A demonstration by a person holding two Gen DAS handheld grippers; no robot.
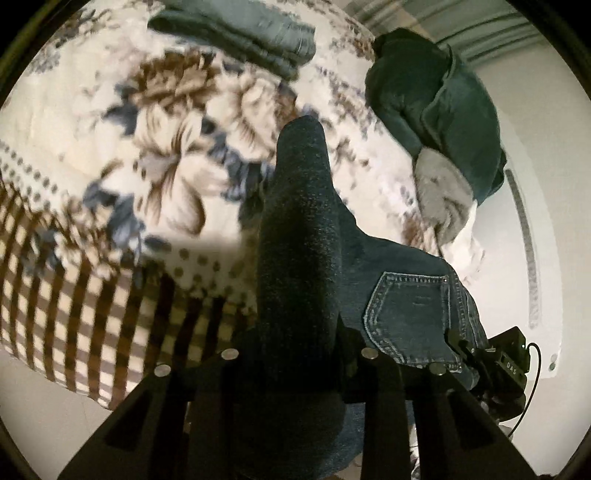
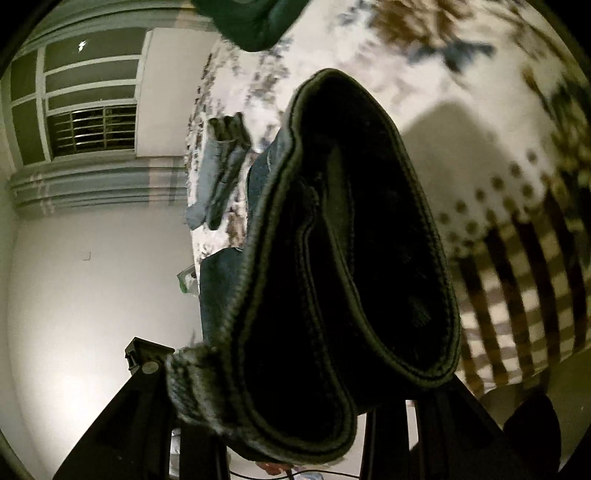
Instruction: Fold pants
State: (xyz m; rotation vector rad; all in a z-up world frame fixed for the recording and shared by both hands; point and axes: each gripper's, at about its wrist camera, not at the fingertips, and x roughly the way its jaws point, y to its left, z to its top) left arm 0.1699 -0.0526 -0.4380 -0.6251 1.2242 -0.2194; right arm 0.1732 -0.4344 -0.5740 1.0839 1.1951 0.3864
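Observation:
A pair of dark blue jeans (image 1: 406, 306) is held up over a floral bedspread (image 1: 173, 155). My left gripper (image 1: 299, 373) is shut on a bunched fold of the jeans that stands up between its fingers; a stitched back pocket shows to its right. My right gripper (image 2: 295, 424) is shut on the jeans' hem or waistband (image 2: 332, 258), whose open dark loop fills the right wrist view. The other gripper's black body (image 1: 506, 365) shows at the lower right of the left wrist view.
A stack of folded jeans (image 1: 240, 33) lies at the far side of the bed. A dark green garment on a grey one (image 1: 436, 110) sits at the right. The bedspread's checked border (image 1: 74, 295) hangs over the near edge. A wall and barred window (image 2: 92, 129) stand beyond.

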